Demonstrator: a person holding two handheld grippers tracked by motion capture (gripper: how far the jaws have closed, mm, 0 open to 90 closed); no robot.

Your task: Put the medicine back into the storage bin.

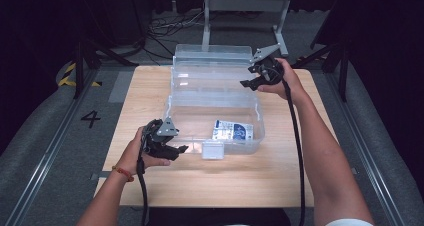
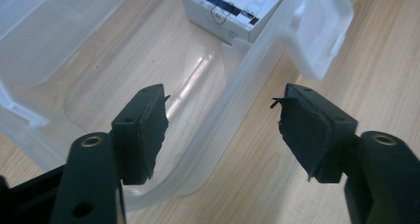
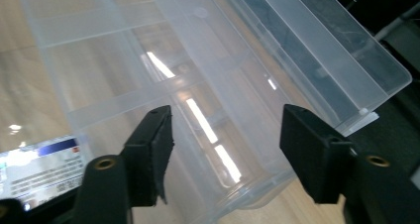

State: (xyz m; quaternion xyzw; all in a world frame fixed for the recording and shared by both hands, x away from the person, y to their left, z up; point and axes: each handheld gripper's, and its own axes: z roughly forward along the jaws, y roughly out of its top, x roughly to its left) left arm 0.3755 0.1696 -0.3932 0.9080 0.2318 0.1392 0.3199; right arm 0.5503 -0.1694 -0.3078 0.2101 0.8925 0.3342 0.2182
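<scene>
A clear plastic storage box (image 1: 169, 111) stands on the wooden table with its hinged lid (image 1: 212, 56) folded back. Inside, at the front right, lies a small white and blue carton (image 1: 231, 130). My left gripper (image 1: 181, 148) is at the box's front left corner. In the left gripper view its jaws (image 2: 220, 120) stand open, with the box's front rim (image 2: 247, 70) running beneath the gap and the carton (image 2: 233, 8) beyond. My right gripper (image 1: 248, 81) hovers by the box's right rear, open. Its view (image 3: 225, 135) looks over the box toward the lid (image 3: 317, 40).
A white latch tab (image 1: 213, 149) hangs from the middle of the box's front wall. Bare wood lies in front of the box and on both sides of it. Beyond the table's far edge stand a metal frame (image 1: 245, 6) and cables on the floor.
</scene>
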